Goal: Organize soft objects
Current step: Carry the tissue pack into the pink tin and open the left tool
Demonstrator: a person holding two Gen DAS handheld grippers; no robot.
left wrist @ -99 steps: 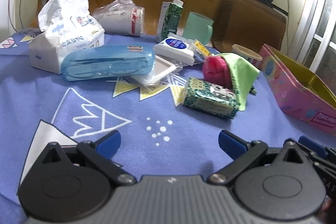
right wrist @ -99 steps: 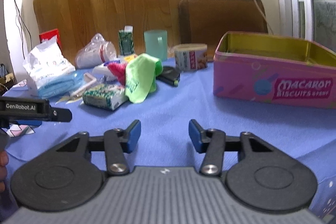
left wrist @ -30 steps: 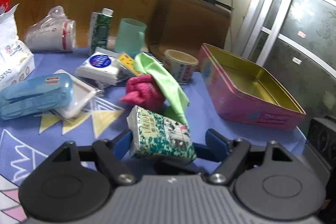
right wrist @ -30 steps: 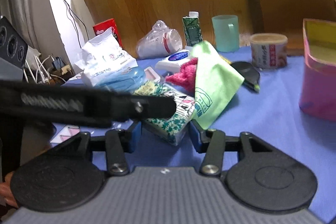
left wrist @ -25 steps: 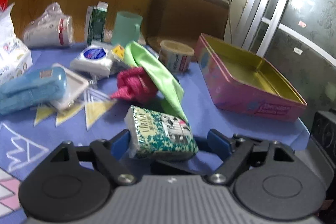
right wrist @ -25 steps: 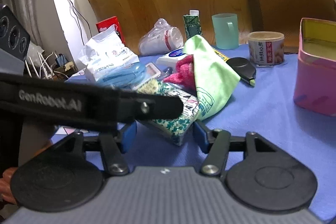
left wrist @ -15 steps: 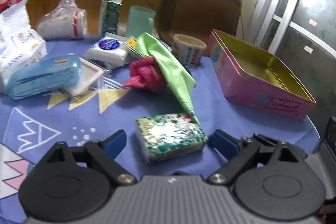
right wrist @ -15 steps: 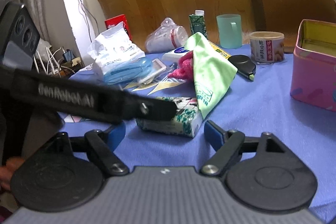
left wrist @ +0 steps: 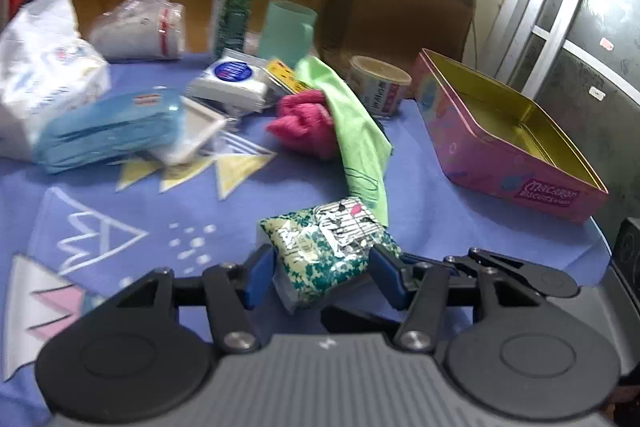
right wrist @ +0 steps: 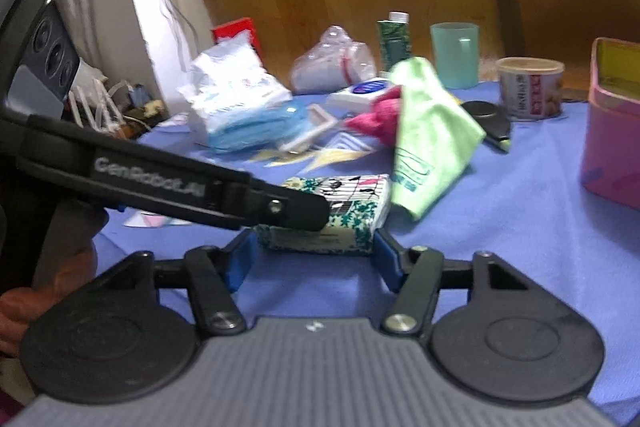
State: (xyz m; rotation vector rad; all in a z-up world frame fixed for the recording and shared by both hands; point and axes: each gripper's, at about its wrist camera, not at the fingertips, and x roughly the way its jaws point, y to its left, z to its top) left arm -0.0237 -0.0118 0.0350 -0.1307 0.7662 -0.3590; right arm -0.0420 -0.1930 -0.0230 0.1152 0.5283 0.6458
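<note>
Both tools converge on 1 item: the tissue pack (left wrist: 326, 249) lies on the surface (left wrist: 160, 227), near its front edge, between the left gripper (left wrist: 322, 277) jaws, which are closing with pads at or nearly at its 2 short ends, and between the right gripper (right wrist: 312, 259) jaws, also closing, pads just beside the pack's corners; firm contact there cannot be told. Risk, as a judgement: 2 tools squeezing 1 small pack may collide, twist it, or pop it out sideways, since the glossy film wrap looks slippery and the pack looks squashy, so it could buckle instead of holding shape. The left pinch also sits low at the pack's near end, so a lift may tilt it. The green cloth (left wrist: 360, 135) drapes down to touch the pack's far corner and could drag along. Materials: pack is a soft rectangular block, crinkly printed plastic, green floral pattern; green cloth is thin, limp microfibre with folds; pink knit bundle (left wrist: 304, 123) is fuzzy, lumpy; pink tin (left wrist: 516, 163) is rigid metal, rectangular, open, gold inside, empty, off to the right, well apart from the pack; surface cover is matte purple cloth.
</note>
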